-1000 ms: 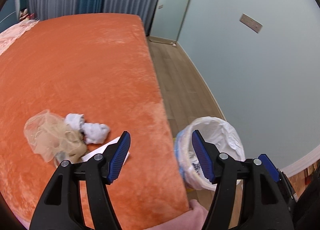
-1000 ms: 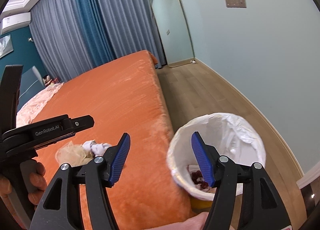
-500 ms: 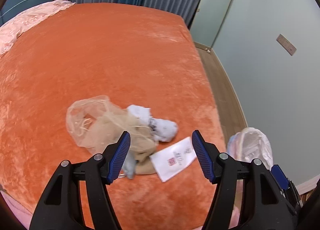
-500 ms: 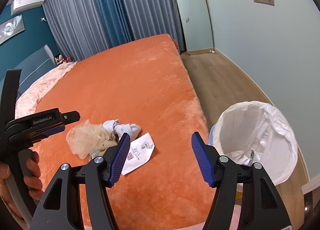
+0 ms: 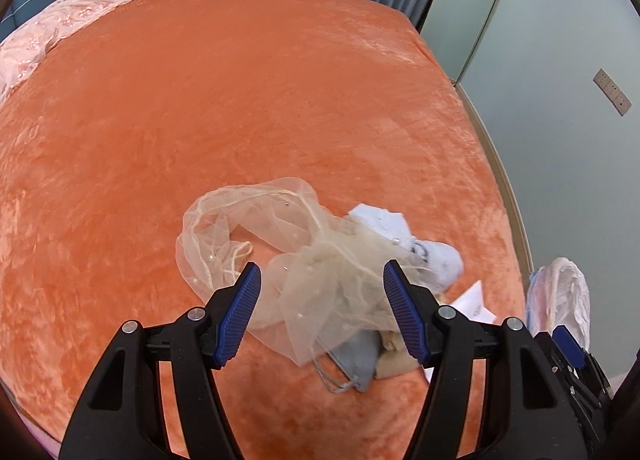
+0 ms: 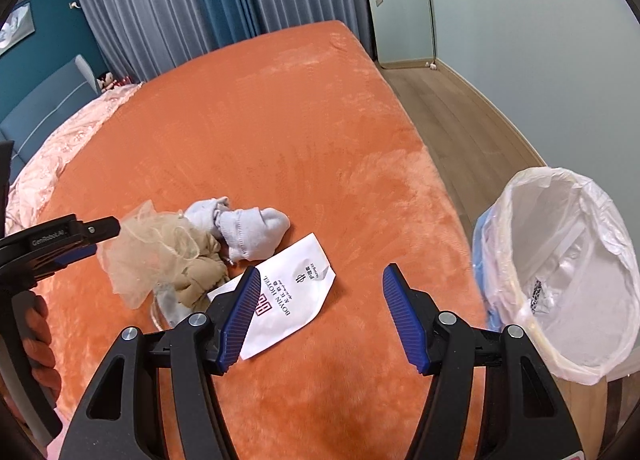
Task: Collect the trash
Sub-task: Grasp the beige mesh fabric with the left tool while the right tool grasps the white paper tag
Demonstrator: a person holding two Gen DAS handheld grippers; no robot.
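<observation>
A pile of trash lies on the orange bed [image 5: 200, 100]: a beige mesh net [image 5: 280, 260], white socks [image 5: 420, 248], a grey mask [image 5: 356, 360] and a white printed paper packet [image 6: 292, 296]. My left gripper [image 5: 320, 312] is open, just above the near side of the mesh net. My right gripper [image 6: 316, 312] is open and empty, over the bed [image 6: 280, 120] right beside the paper packet. The net [image 6: 156, 248] and socks [image 6: 248, 228] also show in the right wrist view. A bin with a white liner [image 6: 568, 260] stands on the floor right of the bed.
A pink quilt [image 5: 60, 24] lies at the far left of the bed. Curtains [image 6: 192, 0] and a mirror [image 6: 396, 0] stand behind it. Wooden floor [image 6: 472, 132] runs between the bed and the pale wall. The left gripper's body [image 6: 48, 248] shows at the left in the right wrist view.
Both grippers swung left from the bin toward the trash pile. The left gripper now hovers over the mesh net; the right one is near the paper packet. Both stayed open.
</observation>
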